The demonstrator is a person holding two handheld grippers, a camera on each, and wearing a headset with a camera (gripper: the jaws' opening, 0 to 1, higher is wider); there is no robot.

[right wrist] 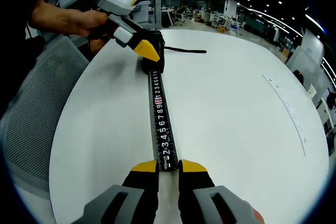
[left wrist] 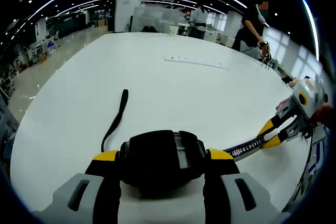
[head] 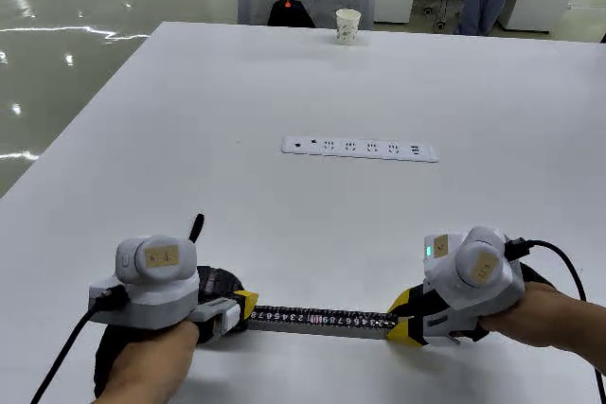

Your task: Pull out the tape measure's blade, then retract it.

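Note:
A black tape measure case [left wrist: 163,158] sits between the yellow-tipped jaws of my left gripper [left wrist: 164,156], which is shut on it. The same case [head: 220,286] lies at the near left of the white table [head: 312,224] under my left gripper [head: 237,309]. Its blade [head: 317,319] runs out to the right, numbers up, flat on the table. My right gripper [head: 402,319] is shut on the blade's end. In the right gripper view the blade [right wrist: 160,119] stretches from my right gripper [right wrist: 168,166] to the case [right wrist: 155,51]. A black wrist strap [left wrist: 116,119] trails from the case.
A white power strip [head: 360,149] lies mid-table. A paper cup [head: 347,26] stands at the far edge, with a chair behind it. People stand at the far right of the room. A mesh chair back [right wrist: 37,108] is beside the table.

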